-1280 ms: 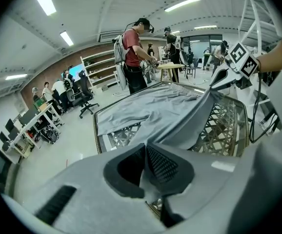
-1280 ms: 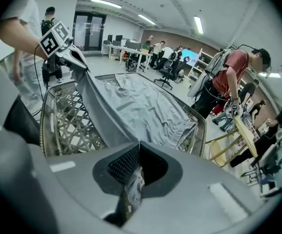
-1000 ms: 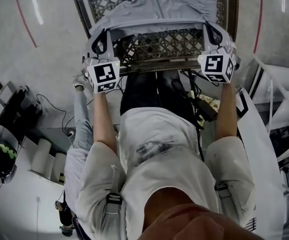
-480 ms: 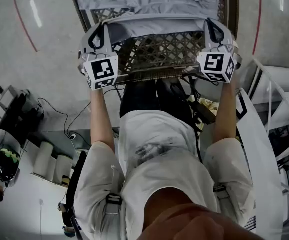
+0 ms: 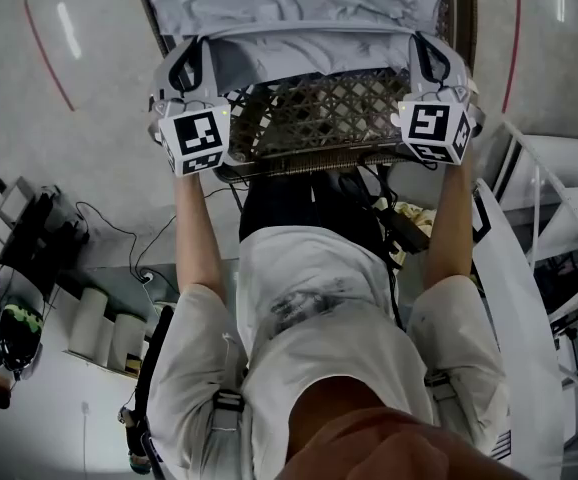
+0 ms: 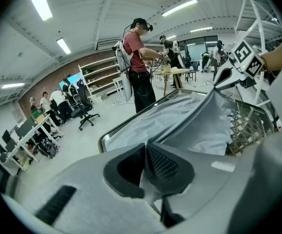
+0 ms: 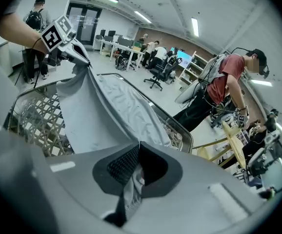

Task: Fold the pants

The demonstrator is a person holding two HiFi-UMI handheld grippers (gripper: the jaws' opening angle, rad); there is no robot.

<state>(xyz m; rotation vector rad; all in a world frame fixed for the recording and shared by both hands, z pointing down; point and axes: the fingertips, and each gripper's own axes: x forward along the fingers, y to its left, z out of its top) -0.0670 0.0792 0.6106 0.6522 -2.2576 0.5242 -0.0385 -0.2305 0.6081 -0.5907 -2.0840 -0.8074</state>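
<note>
Light grey pants lie on a lattice-top table. Their near edge is lifted off the table and stretched between my two grippers. My left gripper is shut on the edge's left corner, and the cloth shows pinched between its pads. My right gripper is shut on the right corner, a fold of cloth hanging out of its jaws. In the left gripper view the pants run over to the right gripper. In the right gripper view the pants run over to the left gripper.
The table's metal rim is just in front of the person's body. A white frame stands at the right, with cables and gear on the floor at the left. A person in a red shirt stands beyond the table, others sit at desks.
Both grippers have carried the lifted pants edge away from the person, toward the table's far side. More bare lattice shows behind the edge.
</note>
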